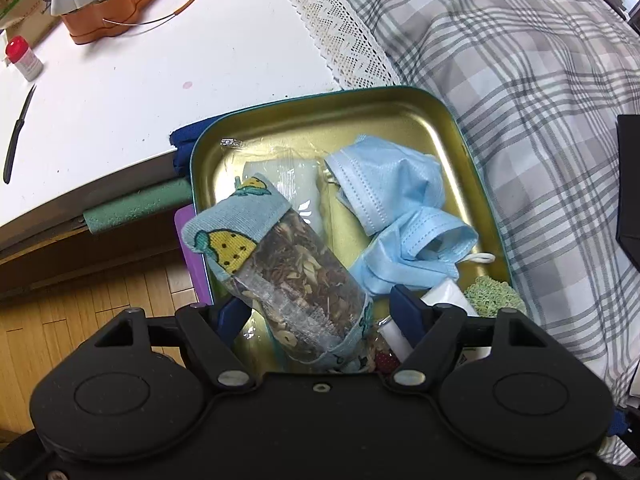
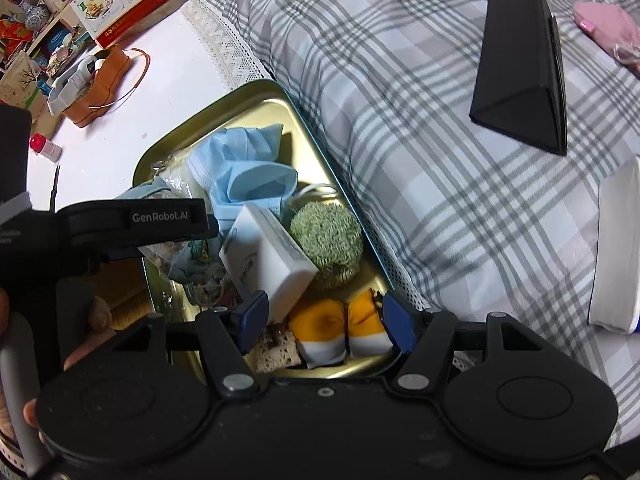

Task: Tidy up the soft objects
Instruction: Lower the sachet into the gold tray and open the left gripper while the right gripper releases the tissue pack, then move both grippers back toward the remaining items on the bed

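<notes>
A gold metal tin (image 1: 420, 116) lies on the checked bedcover, also in the right wrist view (image 2: 224, 116). It holds crumpled blue face masks (image 1: 396, 196) (image 2: 244, 168), a green knitted ball (image 2: 326, 236), a white box (image 2: 276, 256) and an orange-and-white soft item (image 2: 336, 328). My left gripper (image 1: 320, 304) is open around a clear sachet of dried bits with a blue strawberry-print cloth end (image 1: 280, 264), lifted over the tin. My right gripper (image 2: 324, 316) is open, low over the orange item. The left gripper also shows in the right wrist view (image 2: 160, 220).
A white table (image 1: 120, 92) stands left of the bed with an orange box (image 1: 116, 4), a red-capped bottle (image 1: 24, 60) and a black knife (image 1: 16, 136). A black triangular case (image 2: 524, 68), a pink item (image 2: 608, 28) and a white object (image 2: 616, 248) lie on the bedcover (image 1: 520, 80).
</notes>
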